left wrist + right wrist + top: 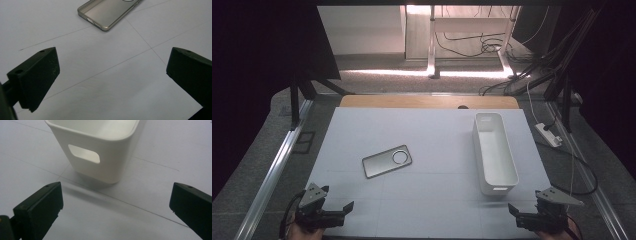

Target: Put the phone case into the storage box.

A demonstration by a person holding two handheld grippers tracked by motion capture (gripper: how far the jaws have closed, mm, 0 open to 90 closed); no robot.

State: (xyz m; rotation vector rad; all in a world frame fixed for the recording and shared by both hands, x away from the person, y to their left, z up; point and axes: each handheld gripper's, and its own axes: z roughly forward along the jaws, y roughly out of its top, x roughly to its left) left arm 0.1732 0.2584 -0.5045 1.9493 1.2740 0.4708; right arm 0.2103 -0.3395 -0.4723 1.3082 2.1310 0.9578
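I see my left gripper (112,72) and right gripper (116,205) fingers released; white bin (494,152) looks empty, phone case (387,161) on counter (432,200).

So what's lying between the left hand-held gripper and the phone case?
Nothing: between the left hand-held gripper and the phone case the white mat is bare, as the left gripper view shows.

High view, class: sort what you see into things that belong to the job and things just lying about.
Job: phone case, white bin, left gripper, right gripper.
Lying about: power strip, cables, both on the floor past the table.
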